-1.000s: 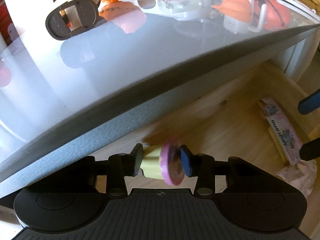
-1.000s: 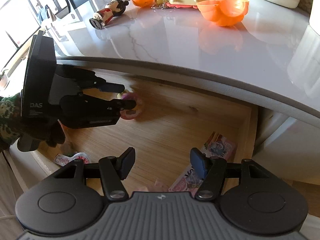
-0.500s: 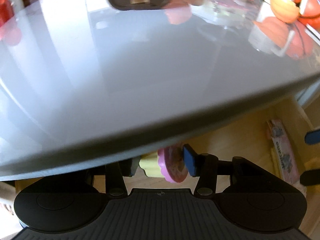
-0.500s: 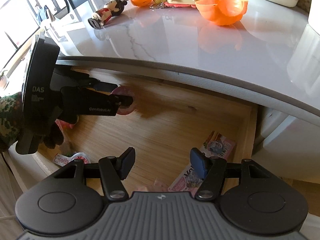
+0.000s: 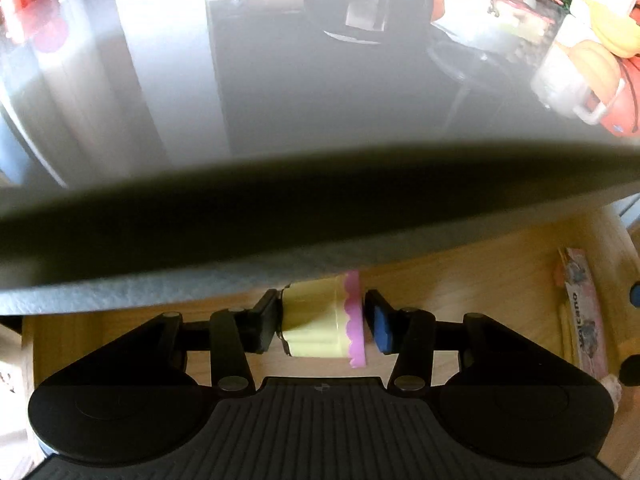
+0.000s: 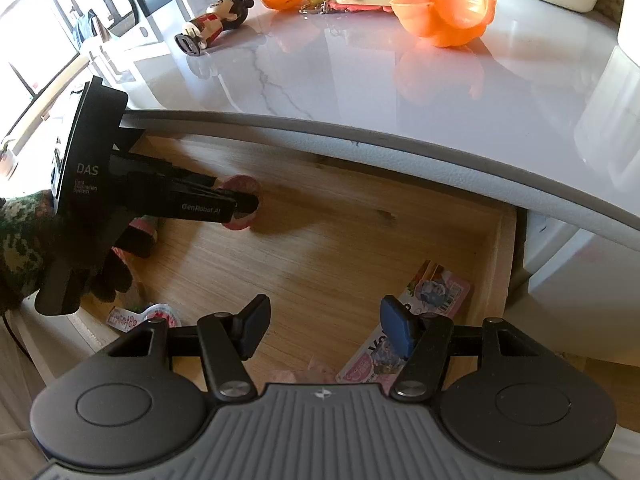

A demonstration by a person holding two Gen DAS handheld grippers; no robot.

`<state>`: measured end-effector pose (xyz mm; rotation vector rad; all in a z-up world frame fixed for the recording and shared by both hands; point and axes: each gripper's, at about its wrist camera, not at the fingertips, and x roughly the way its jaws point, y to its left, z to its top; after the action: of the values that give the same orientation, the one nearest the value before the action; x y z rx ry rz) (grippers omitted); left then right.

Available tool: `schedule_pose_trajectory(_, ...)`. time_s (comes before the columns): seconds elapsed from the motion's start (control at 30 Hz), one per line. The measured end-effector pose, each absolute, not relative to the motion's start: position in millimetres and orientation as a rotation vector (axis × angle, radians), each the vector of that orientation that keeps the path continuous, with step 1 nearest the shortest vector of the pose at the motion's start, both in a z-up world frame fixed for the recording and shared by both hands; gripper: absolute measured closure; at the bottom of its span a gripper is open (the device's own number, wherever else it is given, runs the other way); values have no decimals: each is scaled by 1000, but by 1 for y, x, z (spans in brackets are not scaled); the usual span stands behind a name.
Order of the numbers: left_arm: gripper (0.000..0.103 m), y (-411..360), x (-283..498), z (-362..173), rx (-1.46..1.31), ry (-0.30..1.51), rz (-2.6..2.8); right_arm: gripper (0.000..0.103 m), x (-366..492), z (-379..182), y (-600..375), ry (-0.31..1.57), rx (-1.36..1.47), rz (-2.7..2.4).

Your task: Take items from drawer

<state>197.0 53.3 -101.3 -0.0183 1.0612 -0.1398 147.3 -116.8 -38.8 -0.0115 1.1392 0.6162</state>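
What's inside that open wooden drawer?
In the drawer: a yellow-and-pink toy cupcake between the left gripper's fingers, a pink snack packet, a small sealed cup and something pink behind the gloved hand. The counter hides the back.

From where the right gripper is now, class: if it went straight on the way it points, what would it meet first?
Probably the bare wooden floor of the open drawer: the right gripper has nothing between its fingers, and the pink packet lies just right of that line. Depth is uncertain.

Glossy grey-veined marble-look counter (image 6: 400, 92), mirror-smooth. Pale wooden drawer (image 6: 320, 248), matt, grain visible. Orange plastic shells (image 6: 444, 16), shiny. Pink printed packet (image 6: 404, 332), glossy paper or film, cannot tell which.
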Motion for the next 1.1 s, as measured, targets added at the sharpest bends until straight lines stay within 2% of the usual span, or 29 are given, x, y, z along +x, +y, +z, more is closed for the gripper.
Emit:
schedule_pose_trajectory(0.17, 56, 56, 200, -90, -91, 1175, -202, 41, 153, -38, -123, 1158, 27, 576)
schedule_pose_trajectory(0.33, 56, 62, 171, -54, -101, 1135, -269, 41, 163, -38, -135, 1280, 136, 539)
schedule_pose_trajectory(0.43, 56, 69, 143, -34, -146, 1071, -324, 41, 159, -44, -123, 1369, 88, 535)
schedule_pose_trajectory(0.57, 56, 70, 102, -41, -188, 1042, -349, 43, 151, -59, -95, 1471, -43, 558)
schedule_pose_trajectory(0.6, 56, 89, 80, -14, -195, 1045, -345, 45, 150, -65, -87, 1497, -91, 565)
schedule_pose_trajectory(0.67, 56, 102, 78, -14, -210, 1061, -338, 53, 147, -73, -74, 1538, -172, 579)
schedule_pose_trajectory(0.73, 56, 108, 56, -12, -203, 1017, -345, 69, 148, -80, -64, 1580, -238, 594)
schedule_pose_trajectory(0.8, 56, 104, 59, -23, -200, 1018, -338, 79, 147, -81, -61, 1595, -272, 611)
schedule_pose_trajectory(0.83, 56, 98, 64, -26, -203, 1016, -340, 90, 146, -83, -59, 1598, -278, 615)
schedule_pose_trajectory(0.87, 56, 96, 64, -25, -204, 1009, -341, 96, 144, -84, -60, 1602, -277, 613)
schedule_pose_trajectory(0.9, 56, 97, 64, -24, -204, 1009, -342, 99, 143, -84, -61, 1598, -271, 607)
schedule_pose_trajectory(1.1, 56, 75, 77, -24, -180, 1012, -324, 101, 143, -71, -81, 1513, -144, 556)
